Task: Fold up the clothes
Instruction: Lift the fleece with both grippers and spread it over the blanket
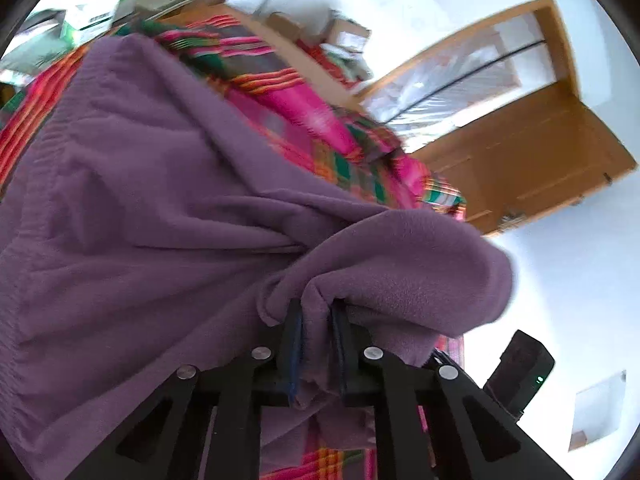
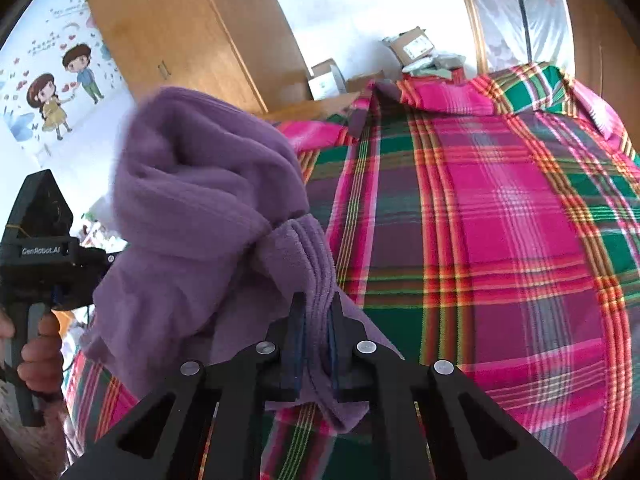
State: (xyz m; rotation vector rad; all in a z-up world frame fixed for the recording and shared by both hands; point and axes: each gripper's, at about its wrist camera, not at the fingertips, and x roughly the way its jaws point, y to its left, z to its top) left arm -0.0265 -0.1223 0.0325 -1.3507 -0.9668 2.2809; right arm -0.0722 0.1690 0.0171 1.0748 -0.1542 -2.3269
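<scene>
Garment: a purple fleece (image 2: 200,200), held up off the bed (image 2: 500,240) by both grippers; in the left wrist view a broad panel of it (image 1: 120,200) hangs or drapes across the plaid cover.
Right gripper (image 2: 316,320): fingers closed on a bunched, ribbed edge of the fleece; cloth fills the gap between them and a tail hangs below.
Left gripper (image 1: 316,320): fingers closed on a gathered fold of the fleece; cloth runs down between them.
Left hand (image 2: 38,348): seen in the right wrist view, wrapped round the handle of the left gripper, to the left of the raised cloth.
Reason for hold, judged: two grips well apart on one garment let it hang and open out, which suits spreading or doubling it over.
Fold state: the fleece is bunched and twisted between the grips; no flat, squared fold shows. Which stage this fits cannot be settled.
Edges: the ribbed hem sits at the right fingers; the other borders are lost in folds.
Open room: the bed to the right of the fleece is bare plaid, wide enough by eye to lay the garment down.
Surroundings: wardrobe (image 2: 180,40) and boxes (image 2: 328,76) lie beyond the bed; the door (image 1: 540,152) is well apart.
Image quality: left wrist view is blurred.
</scene>
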